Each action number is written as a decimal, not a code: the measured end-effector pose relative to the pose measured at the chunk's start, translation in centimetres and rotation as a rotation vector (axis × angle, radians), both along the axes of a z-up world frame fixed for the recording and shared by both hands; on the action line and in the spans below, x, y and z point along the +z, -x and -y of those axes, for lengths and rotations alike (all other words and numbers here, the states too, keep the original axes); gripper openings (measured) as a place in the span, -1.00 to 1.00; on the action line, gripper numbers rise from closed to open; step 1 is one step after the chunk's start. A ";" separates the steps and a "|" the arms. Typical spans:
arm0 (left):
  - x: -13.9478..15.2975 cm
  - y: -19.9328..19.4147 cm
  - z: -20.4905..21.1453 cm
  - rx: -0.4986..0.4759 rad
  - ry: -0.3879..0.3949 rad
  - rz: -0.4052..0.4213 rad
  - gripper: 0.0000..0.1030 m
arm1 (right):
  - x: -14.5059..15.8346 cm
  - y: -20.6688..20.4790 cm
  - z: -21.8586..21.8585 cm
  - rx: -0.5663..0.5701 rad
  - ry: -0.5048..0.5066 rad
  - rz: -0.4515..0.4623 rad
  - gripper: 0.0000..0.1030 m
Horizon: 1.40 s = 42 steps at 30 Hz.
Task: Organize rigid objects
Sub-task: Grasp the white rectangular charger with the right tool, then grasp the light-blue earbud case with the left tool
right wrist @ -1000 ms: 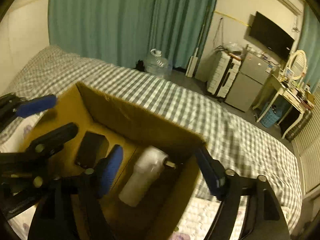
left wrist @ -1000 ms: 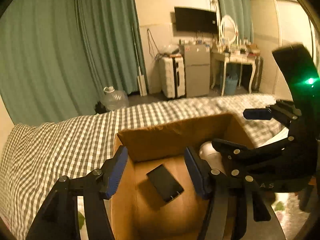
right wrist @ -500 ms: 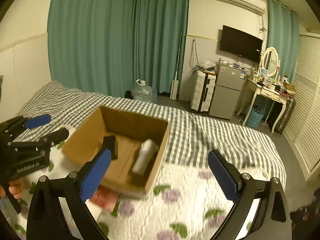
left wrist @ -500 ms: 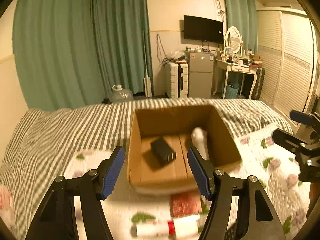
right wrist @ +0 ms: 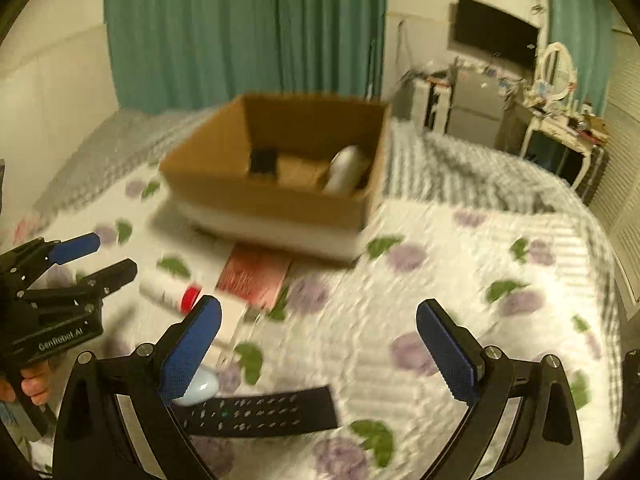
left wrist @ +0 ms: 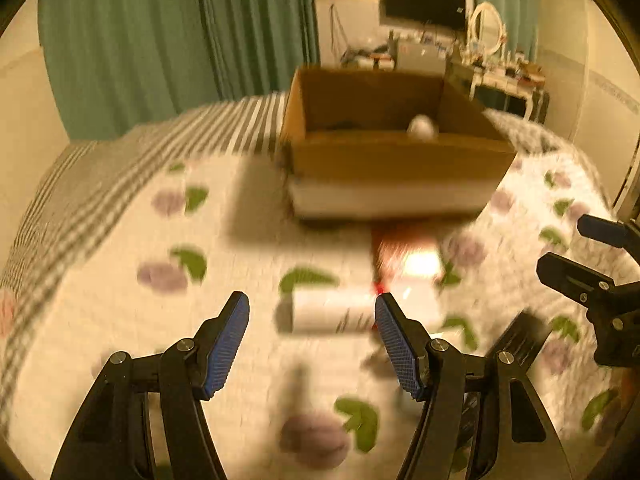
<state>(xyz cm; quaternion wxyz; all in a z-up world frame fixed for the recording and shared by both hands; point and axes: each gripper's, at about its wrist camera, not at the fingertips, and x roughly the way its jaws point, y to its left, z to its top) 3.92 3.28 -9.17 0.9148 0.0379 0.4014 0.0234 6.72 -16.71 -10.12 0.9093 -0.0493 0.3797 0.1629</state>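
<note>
The box is brown cardboard, dull and plain. The bed cover is soft, bumpy cloth with flowers. The remote looks like dark, matt plastic. The red book looks a bit shiny. The curtains are green cloth.

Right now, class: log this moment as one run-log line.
left gripper: open, empty | right gripper: open, empty | cardboard box: holds white bottle, black block | remote: on bed
</note>
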 end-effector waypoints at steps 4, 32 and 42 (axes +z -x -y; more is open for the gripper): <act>-1.5 0.5 -1.2 0.039 0.037 -0.048 0.33 | -2.9 0.4 -3.1 0.069 0.033 -0.051 0.91; -1.9 -0.4 -2.8 0.106 0.050 -0.078 0.33 | -6.6 -0.1 -7.1 0.141 0.057 -0.150 0.08; -2.4 0.4 1.3 -0.046 0.123 -0.119 0.33 | -2.8 1.0 -0.4 -0.003 0.027 -0.080 0.08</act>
